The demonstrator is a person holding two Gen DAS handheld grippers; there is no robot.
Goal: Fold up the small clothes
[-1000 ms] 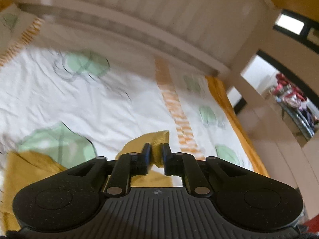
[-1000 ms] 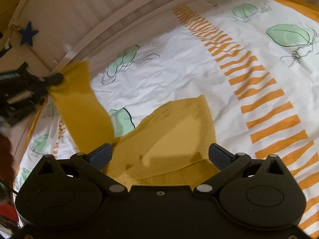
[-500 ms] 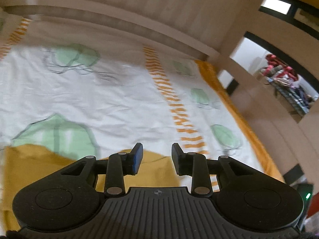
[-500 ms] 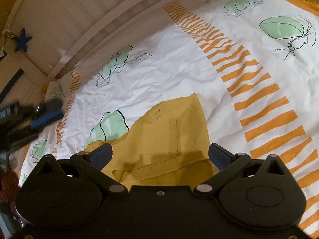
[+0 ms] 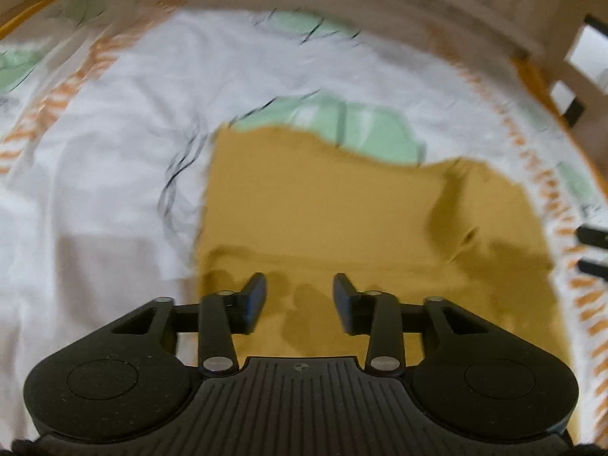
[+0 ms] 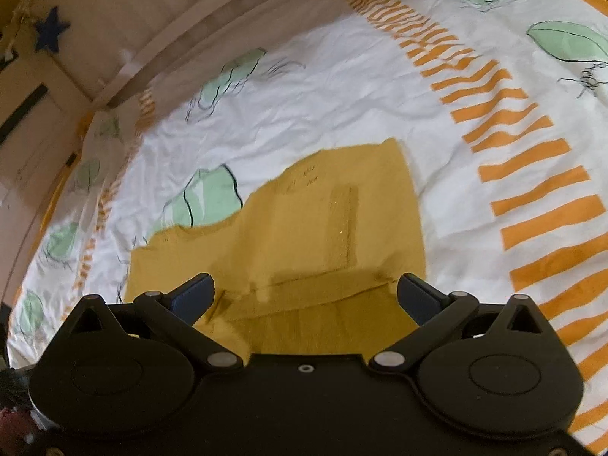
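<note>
One mustard garment (image 6: 323,228) lies partly folded on the leaf-printed bedsheet (image 6: 342,95) (orange stripes just right of it). Above it, the left gripper (image 5: 299,296) is opening, empty; the right gripper (image 6: 304,296) stands wide, empty. A headboard (image 6: 171,11) lies beyond.

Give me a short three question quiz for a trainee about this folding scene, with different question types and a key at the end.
1. True or false: the left tool is clamped on the mustard garment.
2. Multiple choice: the garment lies on (A) a bare wooden table, (B) a white bedsheet printed with green leaves and orange stripes, (C) a grey carpet.
3. Fill in: in the right wrist view, the right tool hangs over the garment with its jaws wide ____.

Key: 1 false, its jaws are opening with nothing pinched between them; 2 B; 3 open.
</note>
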